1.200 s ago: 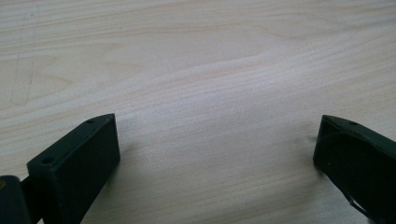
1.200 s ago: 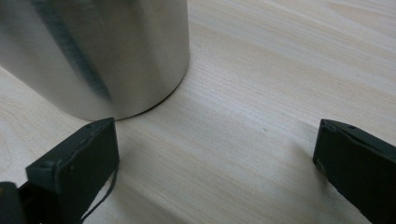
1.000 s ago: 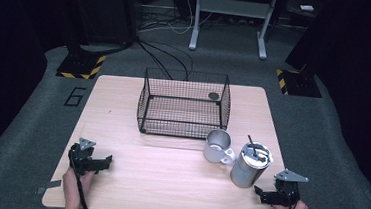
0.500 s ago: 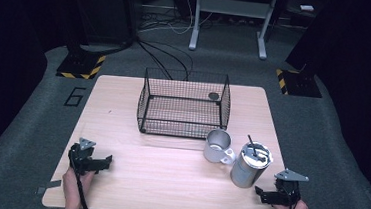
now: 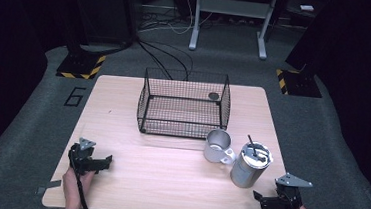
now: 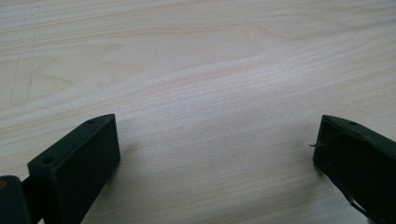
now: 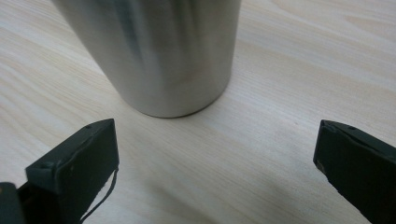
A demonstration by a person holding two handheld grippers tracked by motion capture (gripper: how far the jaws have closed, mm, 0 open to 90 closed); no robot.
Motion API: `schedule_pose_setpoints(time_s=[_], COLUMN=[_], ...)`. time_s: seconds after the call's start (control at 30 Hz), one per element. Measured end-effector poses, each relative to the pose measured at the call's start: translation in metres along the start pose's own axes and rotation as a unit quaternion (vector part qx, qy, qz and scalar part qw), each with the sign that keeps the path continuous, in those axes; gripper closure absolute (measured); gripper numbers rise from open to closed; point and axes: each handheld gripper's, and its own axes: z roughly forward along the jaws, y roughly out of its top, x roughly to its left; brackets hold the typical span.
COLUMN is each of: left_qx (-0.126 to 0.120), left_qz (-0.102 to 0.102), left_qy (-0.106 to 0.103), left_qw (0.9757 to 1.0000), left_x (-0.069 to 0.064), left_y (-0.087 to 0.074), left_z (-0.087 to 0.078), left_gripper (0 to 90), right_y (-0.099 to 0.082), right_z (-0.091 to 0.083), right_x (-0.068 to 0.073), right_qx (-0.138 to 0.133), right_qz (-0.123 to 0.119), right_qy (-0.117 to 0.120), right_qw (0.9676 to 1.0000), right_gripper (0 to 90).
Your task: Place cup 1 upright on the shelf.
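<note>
Thing in hand: a steel tumbler [image 5: 250, 166] with a lid and a dark straw is seen upright on the counter [image 5: 167, 183], near its right front corner; in the right gripper view its wall [image 7: 159, 51] is seen just ahead of the jaws.
Neighbours: a metal mug [image 5: 218, 146] is set just to the left of the tumbler, close by or touching, which cannot be told; a wire basket [image 5: 183, 104] stands behind both, apart from them.
Right hand-held gripper [image 5: 270, 201]: released, its jaws spread wide, nothing between them; it is held low at the counter's front edge, near the tumbler but not touching it.
Left hand-held gripper [image 5: 103, 161]: released as well, jaws wide over bare wood, well apart from the tumbler.
Weight: judged moderate for an empty vessel; whether it is filled is hidden by the lid.
Stiffness: rigid, not likely to be dented or crushed by a firm squeeze.
Surface: smooth brushed metal, likely slippery; the taper toward the base may let it slide down through the jaws.
Where to be gripped: across the mid or upper wall, below the lid, jaws level and square.
Risk: tipping if pushed low on one side; the mug may be knocked.
</note>
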Motion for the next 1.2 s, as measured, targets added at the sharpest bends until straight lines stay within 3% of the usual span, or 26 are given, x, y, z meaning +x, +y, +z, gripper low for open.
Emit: schedule_pose_setpoints(time_s=[0.5,0.83,1.2], left_qx=[0.0,0.002,0.003], left_qz=[0.0,-0.002,0.001], left_qy=[0.0,-0.001,-0.001], left_qw=[1.0,1.0,1.0], left_x=[0.0,0.0,0.0], left_y=[0.0,0.0,0.0], left_z=[0.0,0.0,0.0], left_gripper=[0.5,0.5,0.6], right_y=[0.023,0.043,0.061], right_z=[-0.022,-0.034,-0.031], right_x=[0.017,0.021,0.02], right_qx=[-0.034,-0.066,-0.084], right_qz=[-0.011,-0.015,-0.029], right_qy=[0.034,0.039,0.048], right_qw=[0.9988,0.9969,0.9949], right_gripper=[0.0,0.0,0.0])
